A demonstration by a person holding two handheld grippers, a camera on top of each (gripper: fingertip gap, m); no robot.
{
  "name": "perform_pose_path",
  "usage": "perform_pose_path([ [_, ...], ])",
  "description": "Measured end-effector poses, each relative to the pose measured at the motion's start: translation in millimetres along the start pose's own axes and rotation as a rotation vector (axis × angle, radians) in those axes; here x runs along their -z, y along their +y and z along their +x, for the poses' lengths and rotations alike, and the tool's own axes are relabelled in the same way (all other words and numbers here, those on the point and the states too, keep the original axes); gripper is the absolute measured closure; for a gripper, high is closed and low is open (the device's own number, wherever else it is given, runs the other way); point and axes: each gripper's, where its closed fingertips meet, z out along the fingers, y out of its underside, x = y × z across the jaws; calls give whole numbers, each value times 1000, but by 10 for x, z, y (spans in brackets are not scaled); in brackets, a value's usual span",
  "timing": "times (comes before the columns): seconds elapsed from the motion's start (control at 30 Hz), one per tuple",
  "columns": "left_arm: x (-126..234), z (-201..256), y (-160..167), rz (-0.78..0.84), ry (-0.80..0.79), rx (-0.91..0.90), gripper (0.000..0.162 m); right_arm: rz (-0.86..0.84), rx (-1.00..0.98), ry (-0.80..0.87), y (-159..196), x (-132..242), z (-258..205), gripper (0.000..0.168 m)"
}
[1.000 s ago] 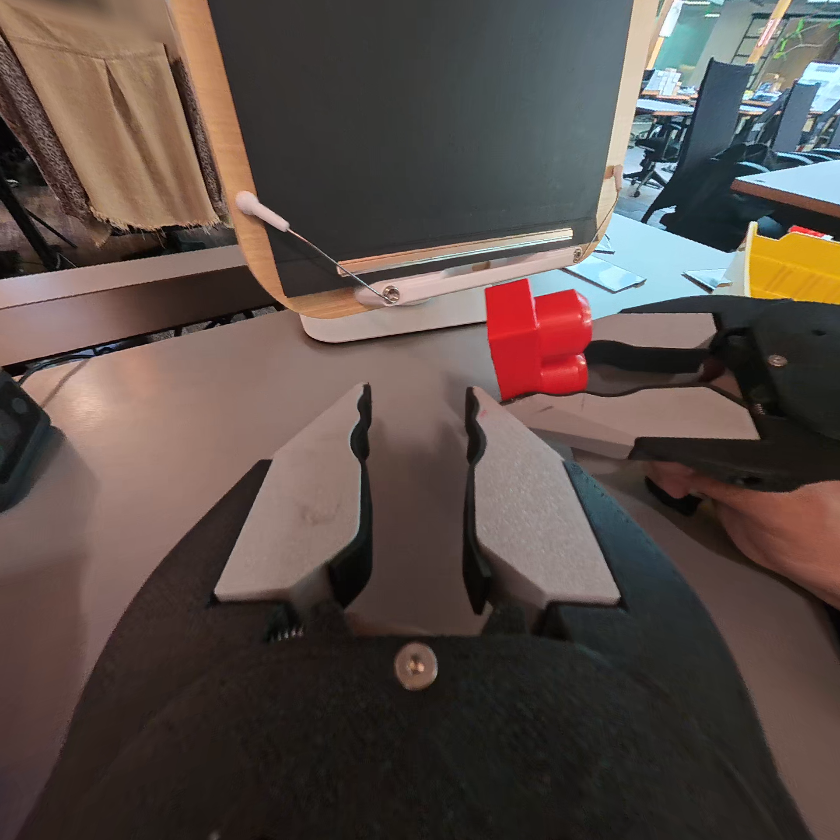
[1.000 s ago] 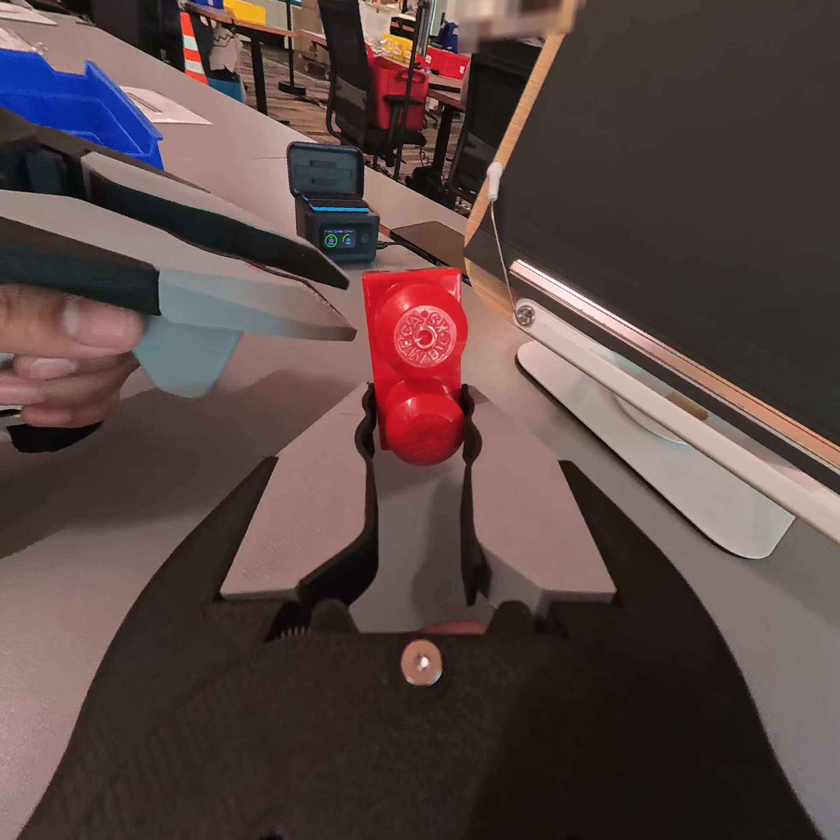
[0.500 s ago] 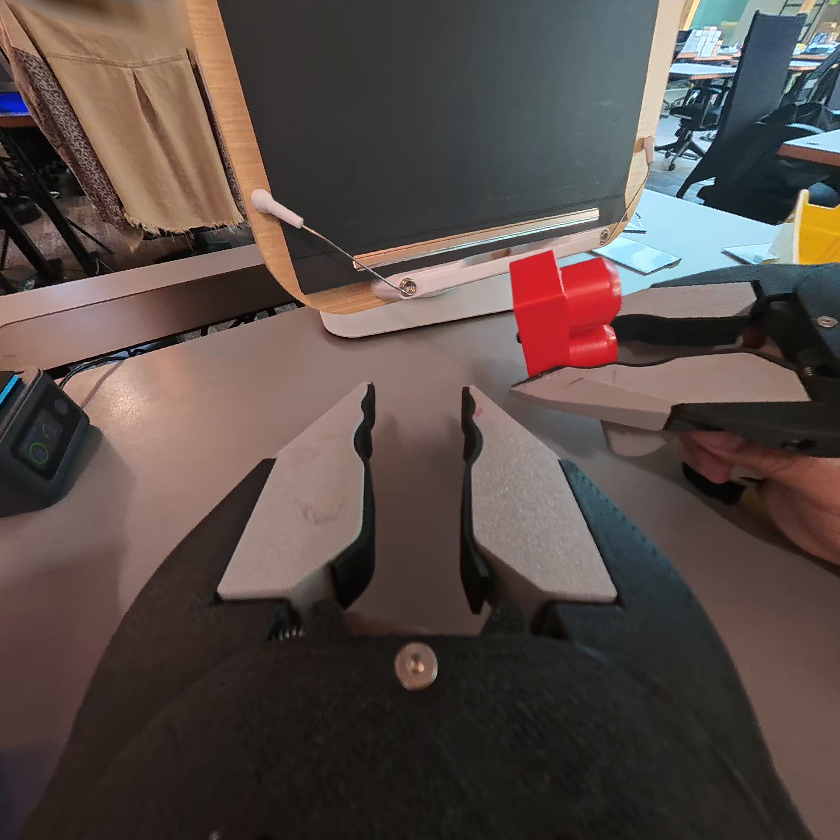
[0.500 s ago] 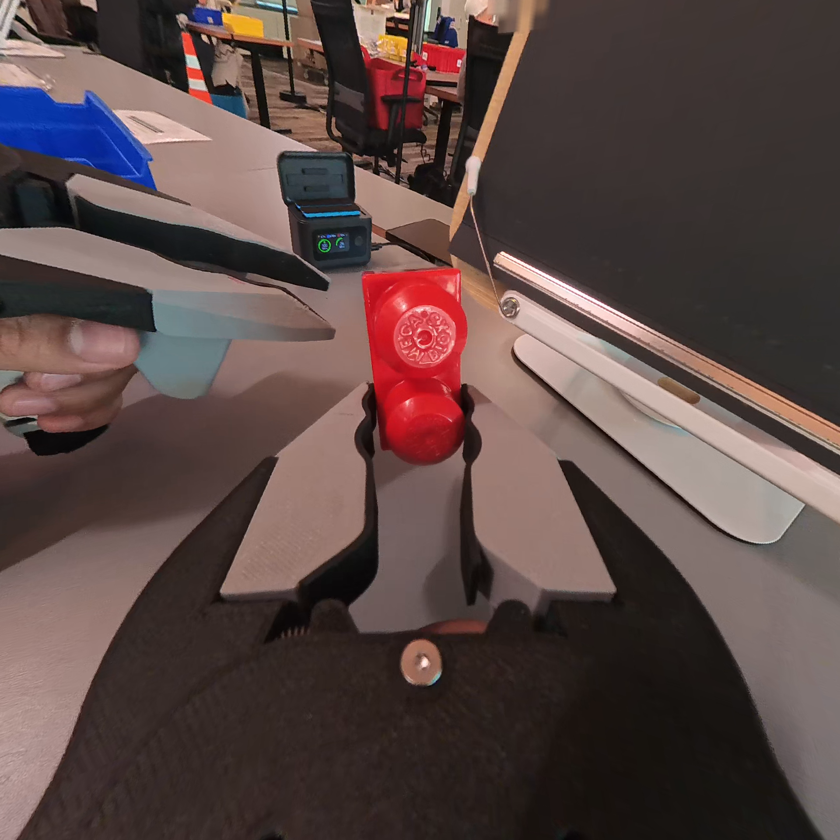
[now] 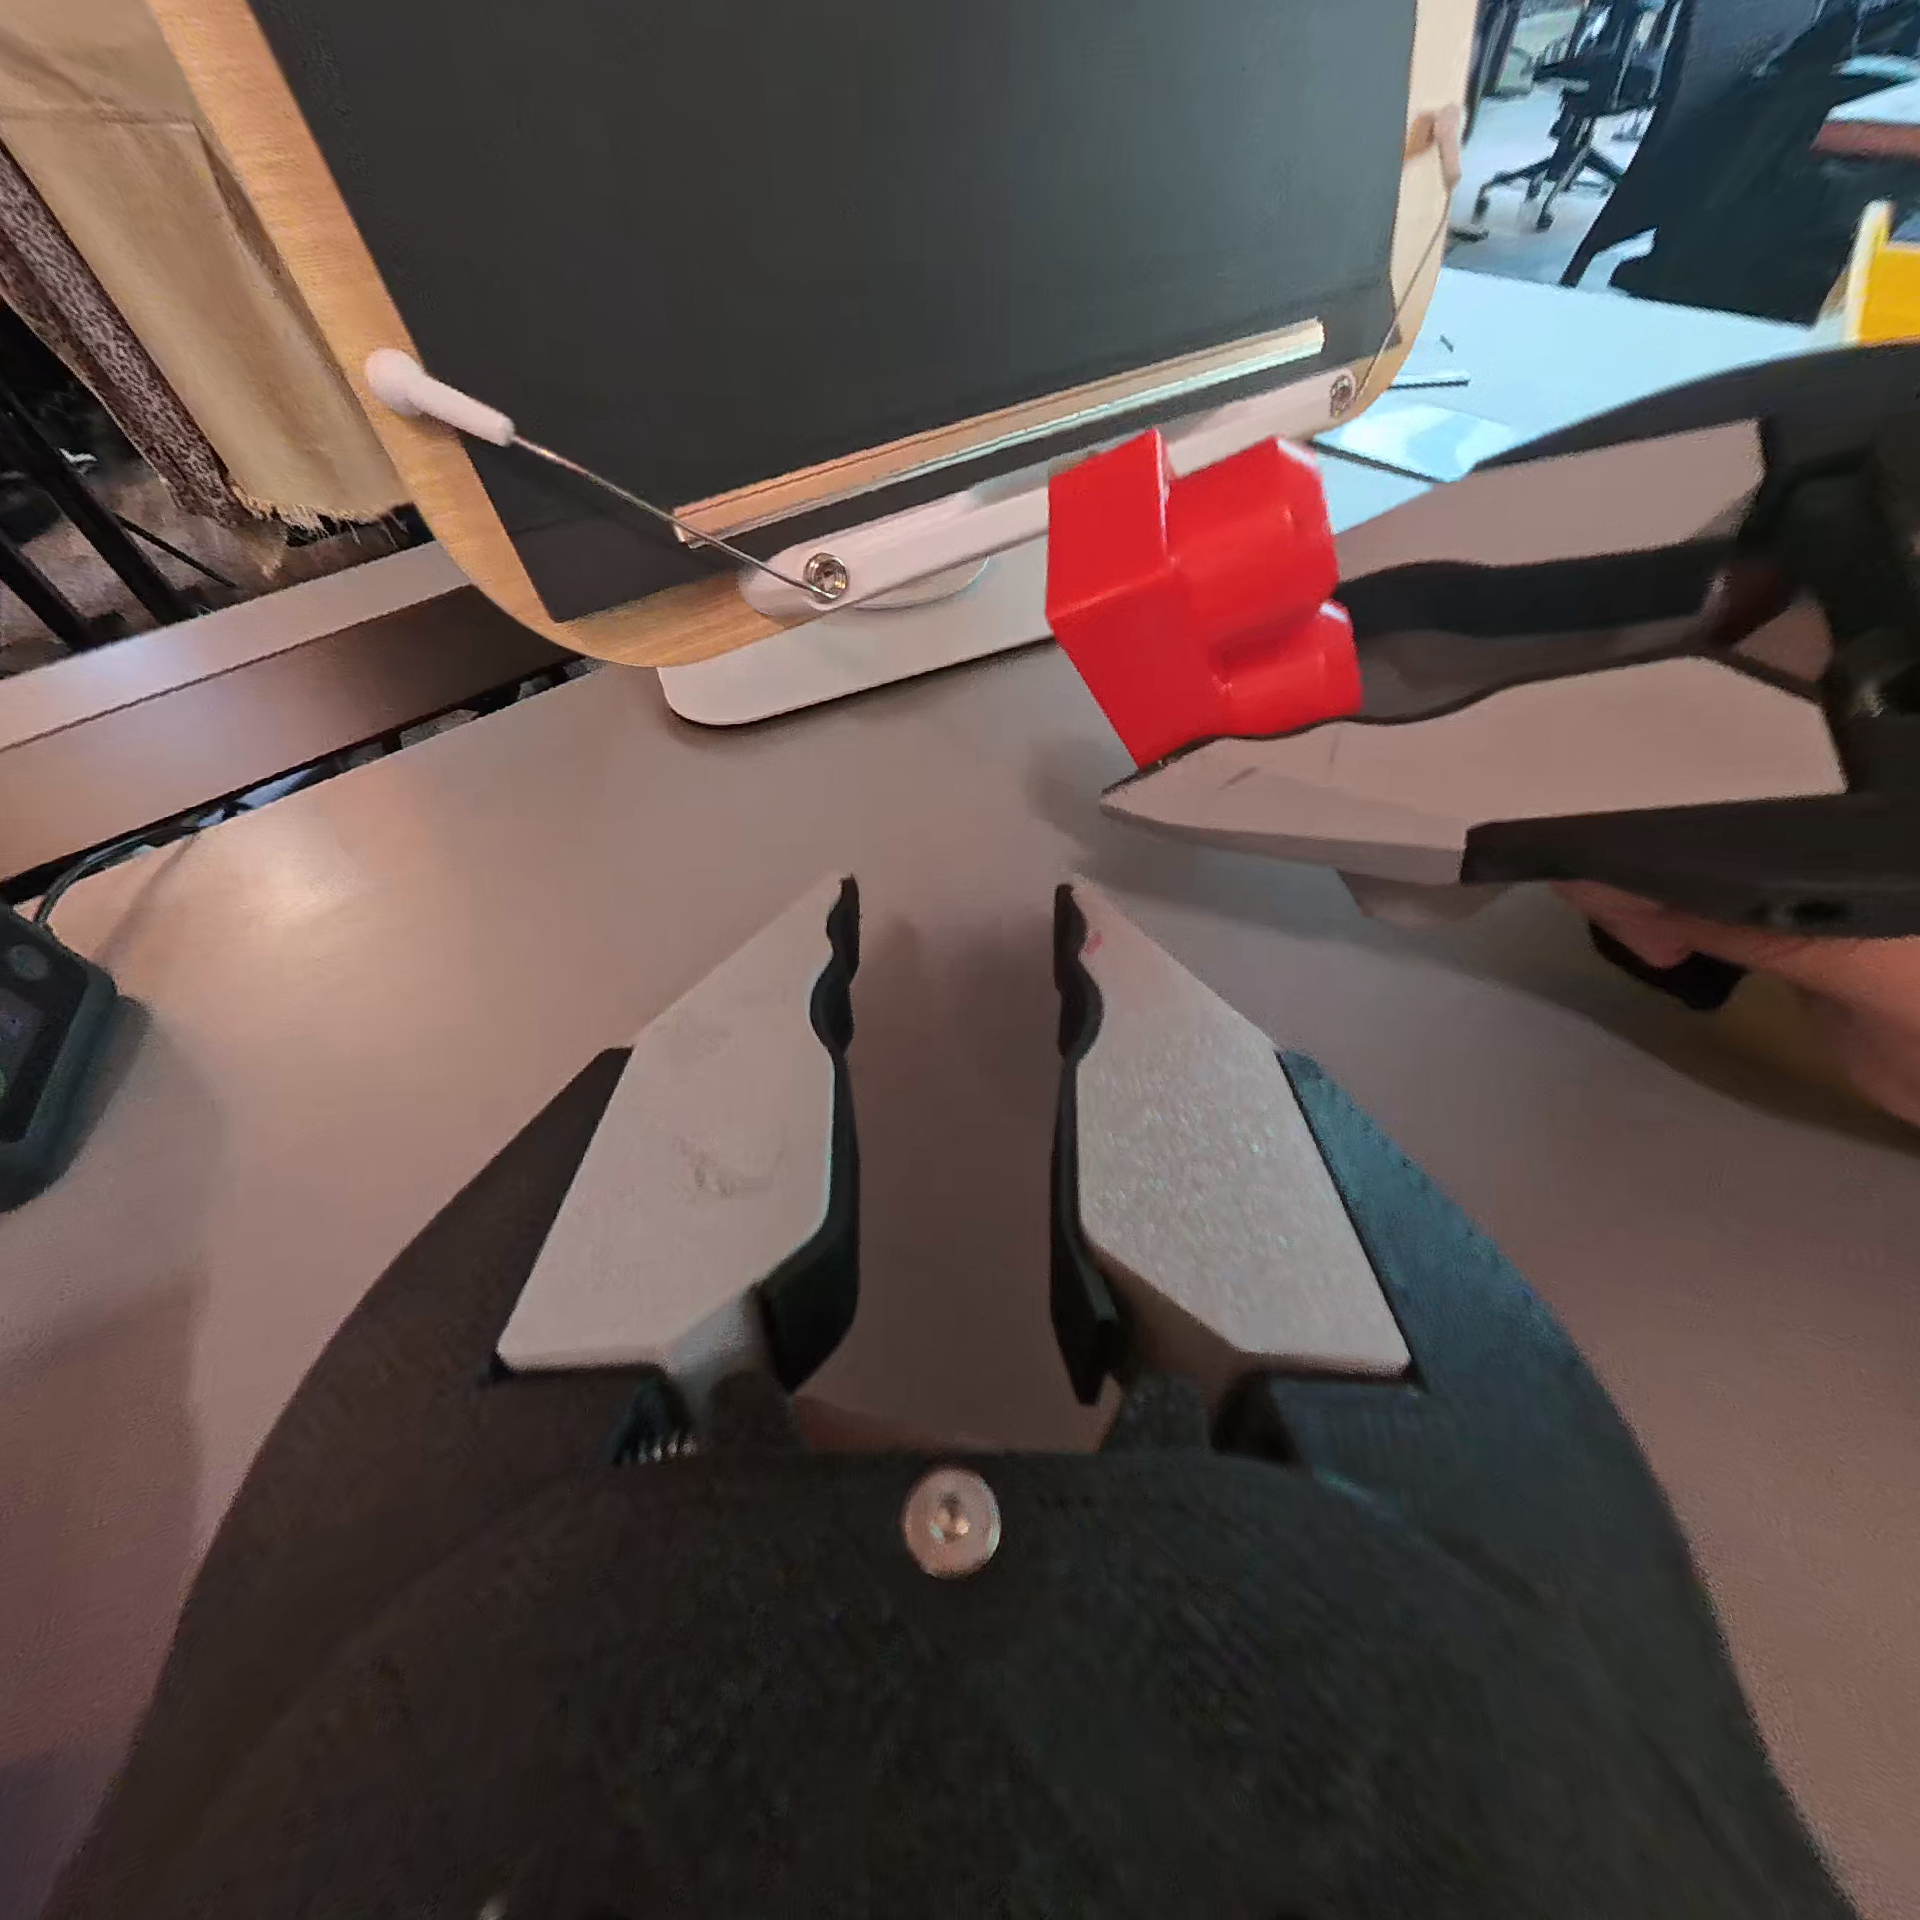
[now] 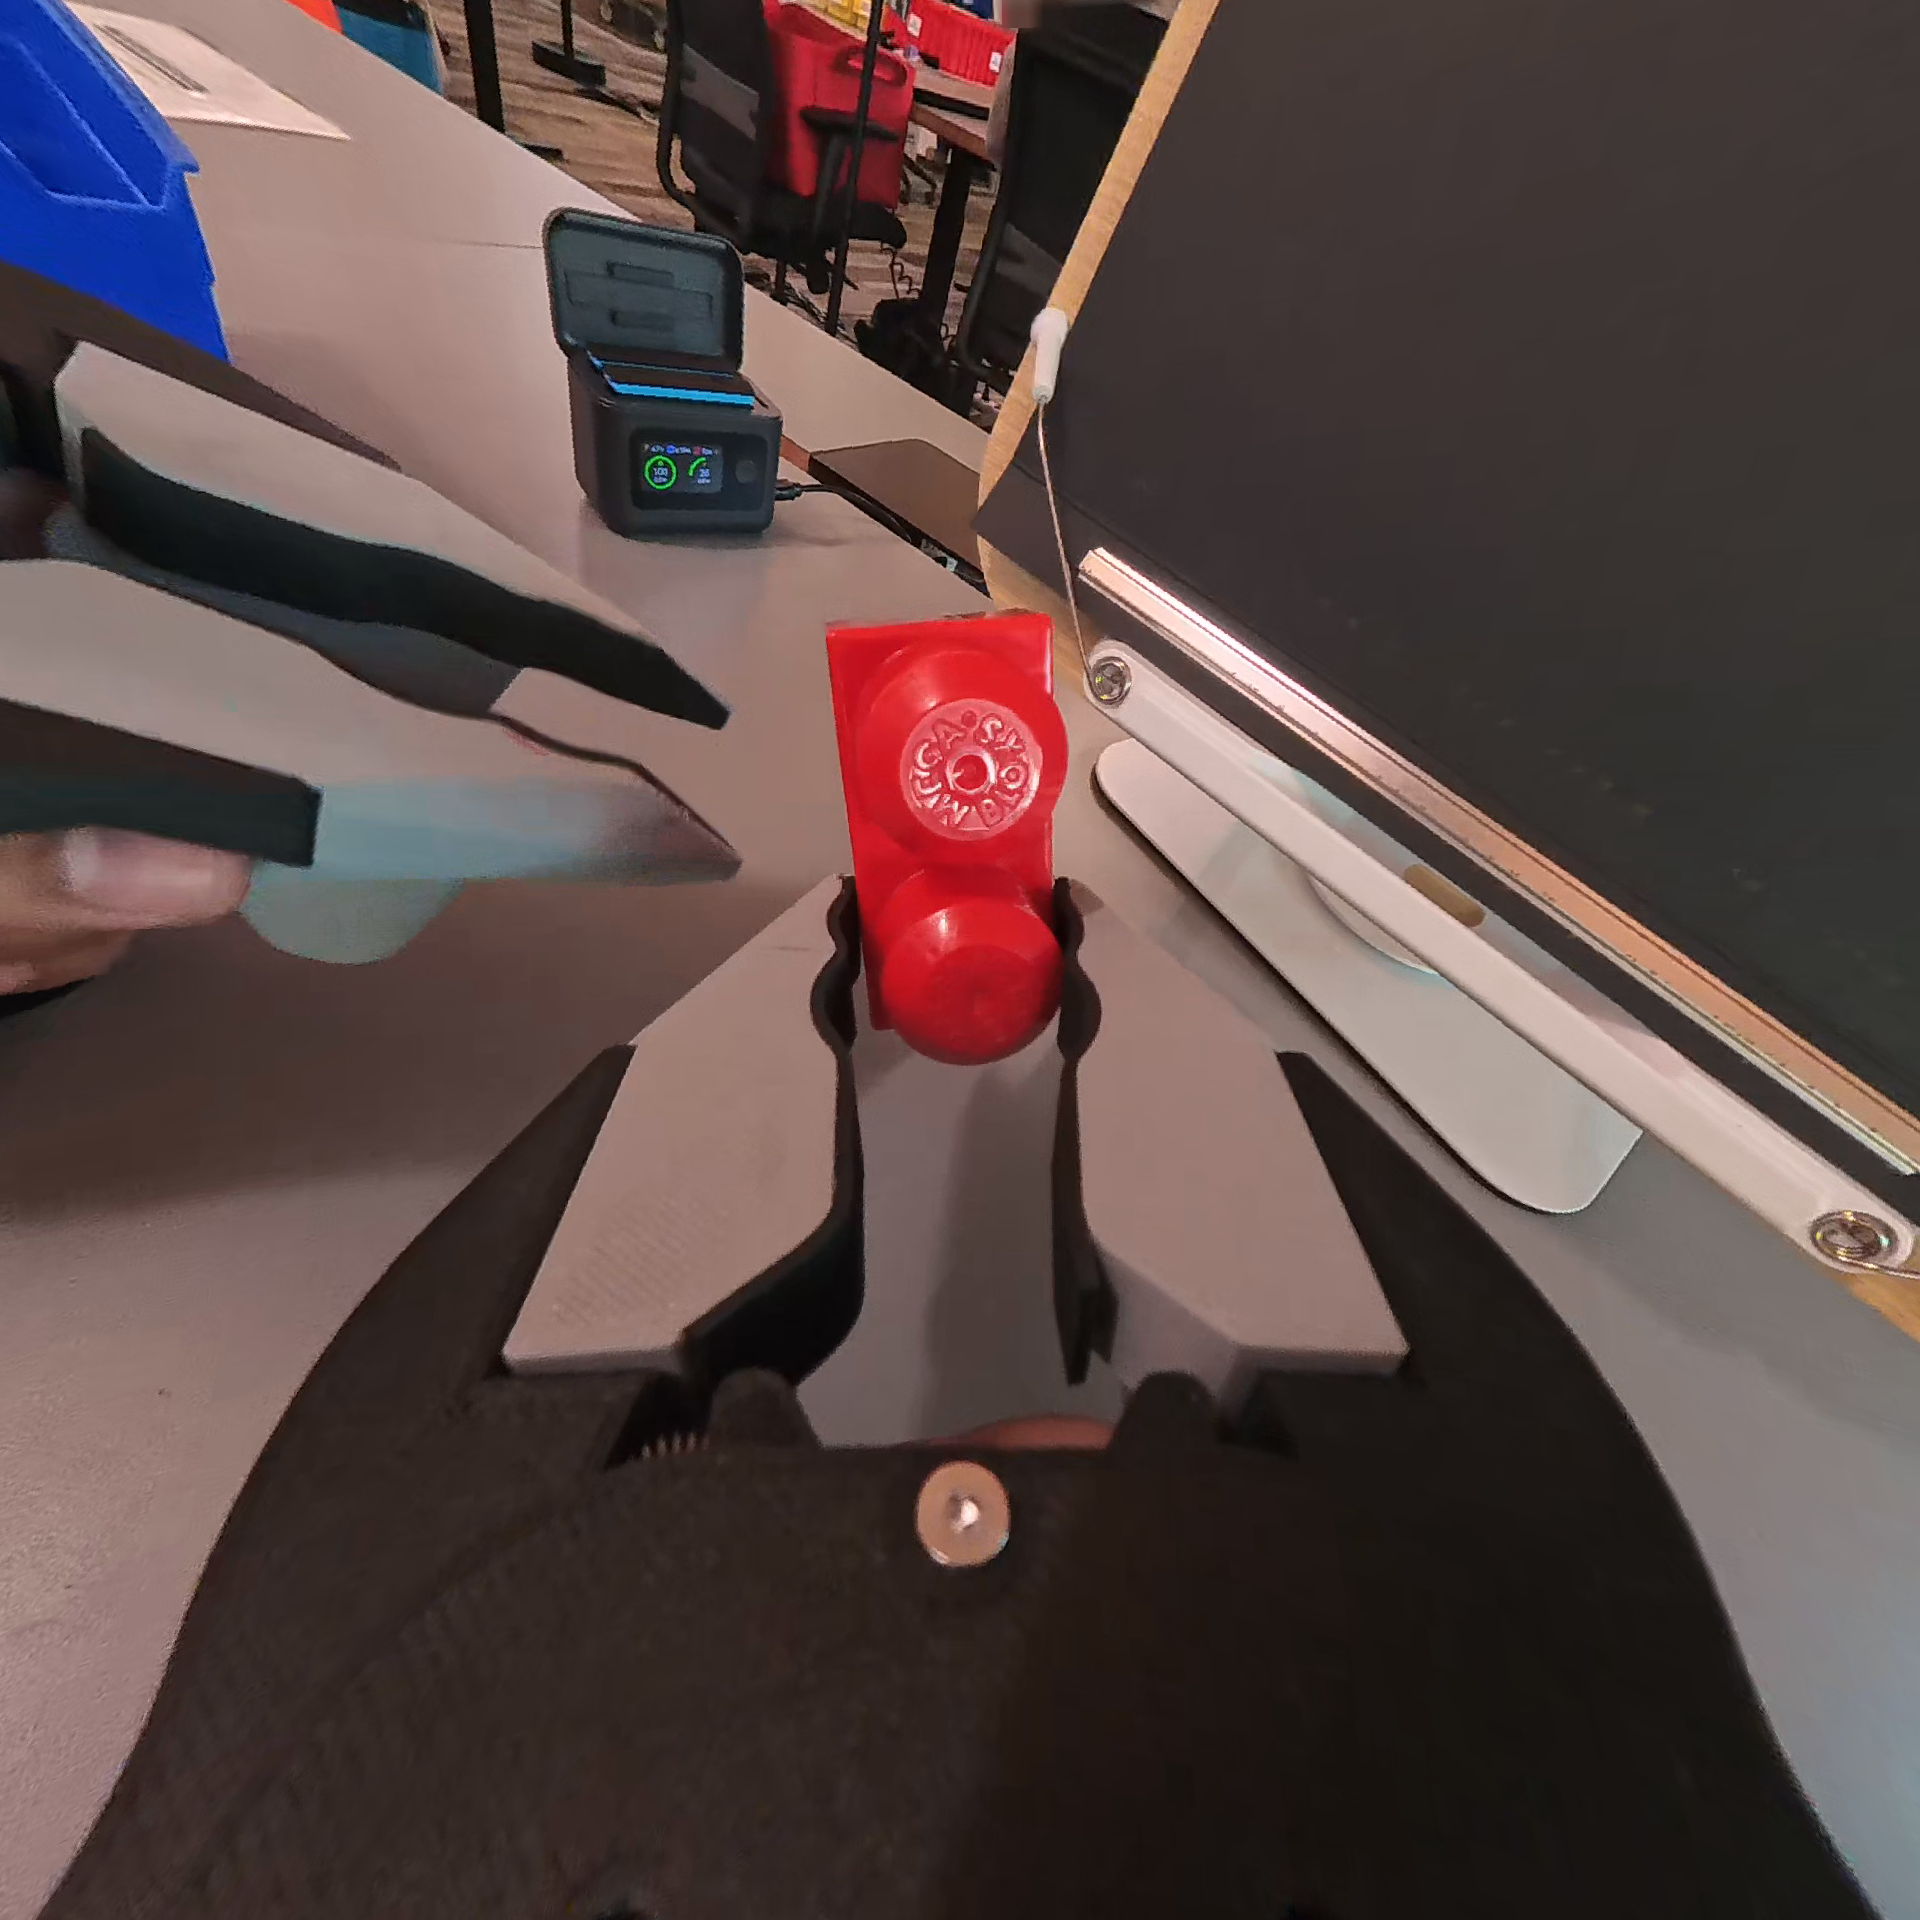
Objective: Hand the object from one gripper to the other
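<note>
**Q:** Between the right gripper's (image 6: 956, 961) fingertips, what is there?

**R:** One red block (image 6: 951, 821) with two round studs, pinched at its lower stud and lifted clear of the grey table (image 6: 312, 1091). Its jaws are narrow, closed on the block. The left gripper (image 5: 954, 940) holds nothing; its jaws stand partly apart, just beside the block but not touching it.

**Q:** What could go wrong?

**R:** I judge the left gap barely wider than the block, so a skewed approach could knock the block loose from that shallow pinch. If the right lets go before the left has closed, the block drops to the table.

**Q:** And the count?

**R:** Two grippers, one block, two studs. Farther out: one dark board (image 5: 831, 260) on a white stand, one small black case (image 6: 665, 416) with a lit screen, one blue bin (image 6: 94, 197).
</note>
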Motion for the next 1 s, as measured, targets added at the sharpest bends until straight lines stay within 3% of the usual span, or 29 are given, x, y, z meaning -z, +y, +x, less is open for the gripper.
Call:
perform_pose_path([
  [0.17, -19, 29, 22, -13, -22, -67, 127, 5, 6, 17, -16, -6, 21, 135],
  [0.6, 90, 97, -180, 58, 27, 32, 122, -6, 34, 45, 6, -16, 58, 134],
  [1.0, 285, 277, -492, 204, 342, 376, 94, 56, 132, 12, -119, 49, -93, 135],
])
